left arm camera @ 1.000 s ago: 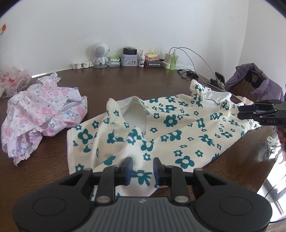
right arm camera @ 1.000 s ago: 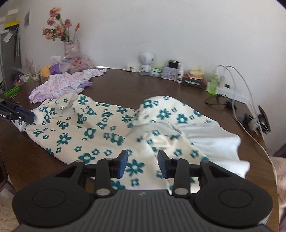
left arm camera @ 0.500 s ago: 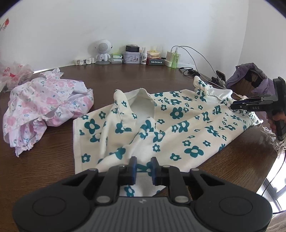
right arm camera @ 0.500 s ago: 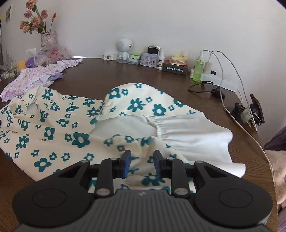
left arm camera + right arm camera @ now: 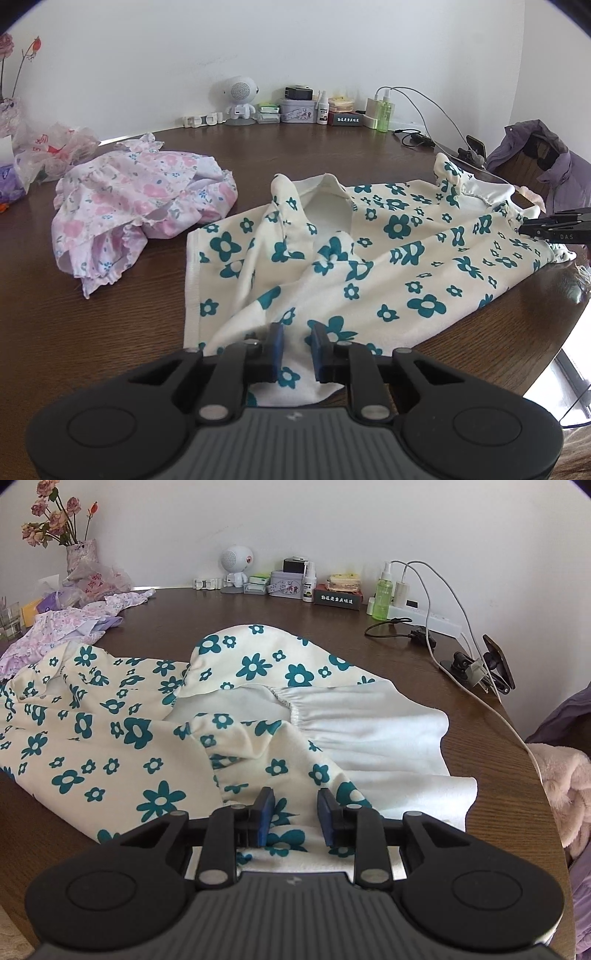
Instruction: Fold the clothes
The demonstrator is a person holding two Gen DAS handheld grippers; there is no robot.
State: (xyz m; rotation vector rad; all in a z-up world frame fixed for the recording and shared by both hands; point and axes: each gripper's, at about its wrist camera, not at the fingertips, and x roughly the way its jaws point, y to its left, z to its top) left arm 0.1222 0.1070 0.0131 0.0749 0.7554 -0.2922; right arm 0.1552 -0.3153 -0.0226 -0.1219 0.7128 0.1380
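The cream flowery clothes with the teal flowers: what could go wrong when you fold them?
The cream cloth garment with teal flowers lies bunched, its white inside showing, so folding may trap creases. The left gripper and right gripper seem to pinch only its near edge, which could slip out. The thin white cable and black phone holder sit close by; swinging cloth might snag them.

right claw cut off at edge, box lettering illegible

Soft matt cream cloth garment with teal flower print, white fleecy lining, beyond the claw; polished dark wood table beneath; thin pink floral fabric far left; matt black plastic claw.
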